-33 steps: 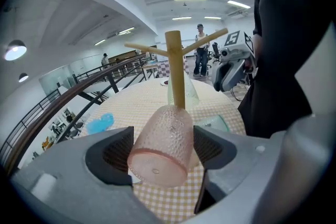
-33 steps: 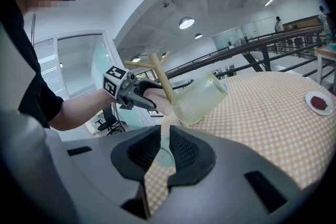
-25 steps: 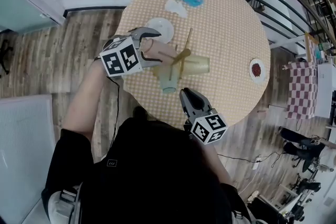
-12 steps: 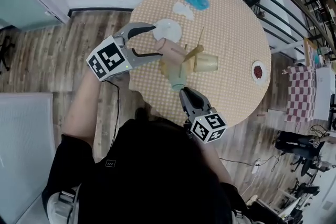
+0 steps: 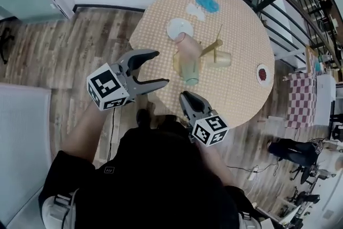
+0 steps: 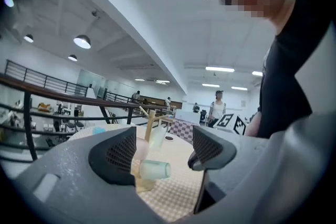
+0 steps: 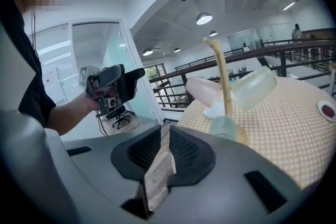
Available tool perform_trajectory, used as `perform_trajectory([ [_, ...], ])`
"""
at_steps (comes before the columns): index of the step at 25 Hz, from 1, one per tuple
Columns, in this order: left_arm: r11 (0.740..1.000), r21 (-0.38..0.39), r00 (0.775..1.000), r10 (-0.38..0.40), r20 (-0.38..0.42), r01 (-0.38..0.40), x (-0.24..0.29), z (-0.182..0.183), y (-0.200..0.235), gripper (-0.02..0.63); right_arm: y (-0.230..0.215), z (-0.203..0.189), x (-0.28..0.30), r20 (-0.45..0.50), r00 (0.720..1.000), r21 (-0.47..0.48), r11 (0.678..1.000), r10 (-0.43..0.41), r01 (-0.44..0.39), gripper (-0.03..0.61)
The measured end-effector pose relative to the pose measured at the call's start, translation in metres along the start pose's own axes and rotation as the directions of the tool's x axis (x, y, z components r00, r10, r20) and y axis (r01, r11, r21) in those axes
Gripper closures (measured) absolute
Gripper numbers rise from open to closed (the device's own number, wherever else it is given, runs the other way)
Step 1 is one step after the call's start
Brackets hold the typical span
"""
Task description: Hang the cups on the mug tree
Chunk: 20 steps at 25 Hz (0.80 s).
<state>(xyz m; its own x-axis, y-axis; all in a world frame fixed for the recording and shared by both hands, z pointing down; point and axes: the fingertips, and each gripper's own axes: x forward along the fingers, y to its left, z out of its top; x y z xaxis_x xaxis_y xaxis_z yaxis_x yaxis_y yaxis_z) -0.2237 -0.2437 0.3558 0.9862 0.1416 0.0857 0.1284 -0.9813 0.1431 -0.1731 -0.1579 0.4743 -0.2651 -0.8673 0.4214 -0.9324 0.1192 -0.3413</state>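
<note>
You are holding the left gripper (image 5: 159, 68) at the centre left of the head view, off the left rim of the round table (image 5: 236, 24) and over the wood floor (image 5: 80, 45). Its fingers are standing wide apart and gripping nothing. In the left gripper view the mug tree (image 6: 150, 126) and the pale teal cup (image 6: 155, 169) are showing in the gap between the pads, but well beyond them, touching neither.

You are keeping the right gripper (image 5: 186, 95) at the lower centre of the head view, at the near rim of the table, just below the tree. Its fingers are standing narrow, with only a sliver of gap and nothing in it. In the right gripper view the tree is rising at the upper right, beyond the fingertips and apart from them.

The mug tree (image 5: 210, 49) is standing on the table at the centre of the head view, carrying three cups: the pink cup (image 5: 187, 46) on its left, the pale teal cup (image 5: 191, 75) on its lower side, nearest the right fingers, and the yellow-green cup (image 5: 221, 59) on its right. A white saucer (image 5: 178, 27) is lying just beside the pink cup, at its upper left.
</note>
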Motion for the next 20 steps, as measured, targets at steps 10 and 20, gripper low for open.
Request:
perform_trajectory([
  [10,0.937,-0.314,0.982,0.178,0.060,-0.151,0.002,-0.041,-0.100,0.395,0.027,0.006,-0.034,0.099,0.991,-0.030,0.996,0.085,-0.083,0.518],
  [20,0.918,-0.276,0.958,0.281,-0.051,-0.284,0.028,-0.062,-0.163,0.534,0.028,-0.025,-0.105,0.181,0.978,0.016,0.994,0.105,-0.109,0.518],
])
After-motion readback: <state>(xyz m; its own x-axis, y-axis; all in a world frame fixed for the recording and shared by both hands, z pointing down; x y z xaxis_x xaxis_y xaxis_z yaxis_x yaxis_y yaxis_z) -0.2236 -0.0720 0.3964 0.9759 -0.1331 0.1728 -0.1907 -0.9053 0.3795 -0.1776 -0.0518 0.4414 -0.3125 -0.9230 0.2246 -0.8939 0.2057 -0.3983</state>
